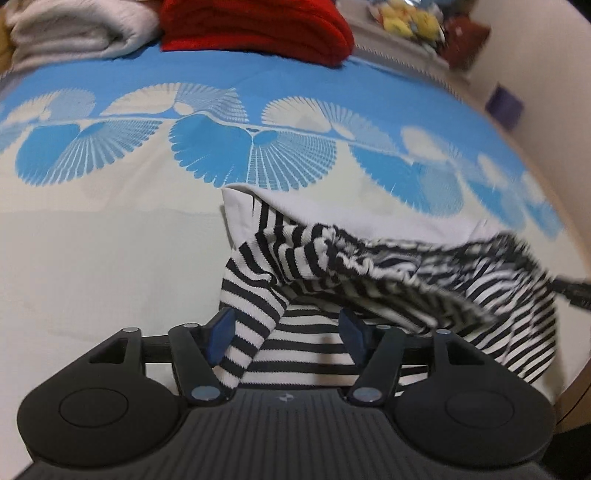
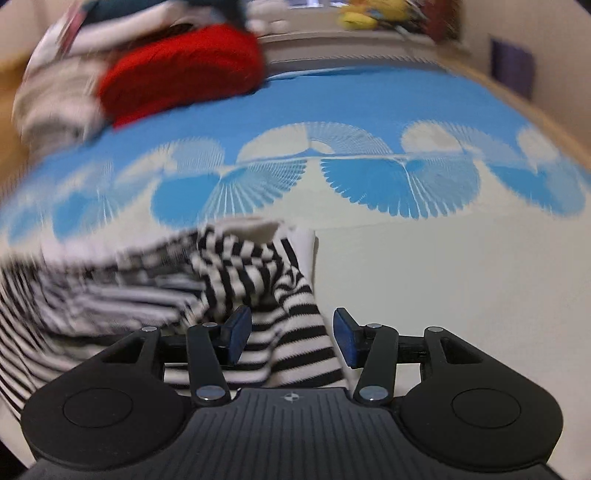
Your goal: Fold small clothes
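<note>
A small black-and-white striped garment (image 1: 314, 251) lies crumpled on a cream and blue patterned bedspread (image 1: 110, 240). In the left wrist view its left end hangs down between the blue pads. My left gripper (image 1: 286, 328) is open around that fold, with a clear gap at the right pad. In the right wrist view the same striped garment (image 2: 236, 266) spreads to the left, blurred, on the bedspread (image 2: 443, 277). Its right end sits between the pads of my right gripper (image 2: 291, 332), which is open with a gap on the right side.
A folded red cloth (image 1: 255, 29) and a folded pale cloth (image 1: 74, 29) lie at the far edge of the bed. The red cloth (image 2: 184, 70) also shows at the far left. Yellow plush toys (image 1: 410, 18) sit behind, and a wall runs along the right.
</note>
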Action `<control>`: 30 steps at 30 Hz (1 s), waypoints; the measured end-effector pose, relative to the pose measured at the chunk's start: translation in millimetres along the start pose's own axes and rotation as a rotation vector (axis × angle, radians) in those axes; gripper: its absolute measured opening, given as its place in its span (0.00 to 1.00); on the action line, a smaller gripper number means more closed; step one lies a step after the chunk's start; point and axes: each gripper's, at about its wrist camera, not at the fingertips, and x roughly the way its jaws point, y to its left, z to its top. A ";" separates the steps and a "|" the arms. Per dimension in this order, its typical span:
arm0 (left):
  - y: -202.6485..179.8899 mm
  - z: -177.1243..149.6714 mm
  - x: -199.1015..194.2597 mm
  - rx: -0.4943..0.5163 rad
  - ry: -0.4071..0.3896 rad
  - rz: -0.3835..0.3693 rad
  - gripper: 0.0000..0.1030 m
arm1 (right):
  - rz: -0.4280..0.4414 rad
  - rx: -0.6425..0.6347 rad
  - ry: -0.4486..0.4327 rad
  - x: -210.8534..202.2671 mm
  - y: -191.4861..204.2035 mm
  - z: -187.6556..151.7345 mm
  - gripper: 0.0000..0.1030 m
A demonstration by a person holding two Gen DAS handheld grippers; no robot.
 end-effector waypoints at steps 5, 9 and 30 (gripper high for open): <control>-11.9 11.6 20.2 0.075 -0.001 0.075 0.69 | -0.114 -0.250 -0.022 17.9 26.8 -4.3 0.50; -18.6 23.9 34.4 0.113 0.005 0.095 0.69 | -0.144 -0.376 -0.042 36.9 44.4 3.2 0.50; 3.5 93.4 23.9 -0.031 -0.318 0.059 0.06 | -0.014 -0.182 -0.232 65.3 44.3 81.7 0.02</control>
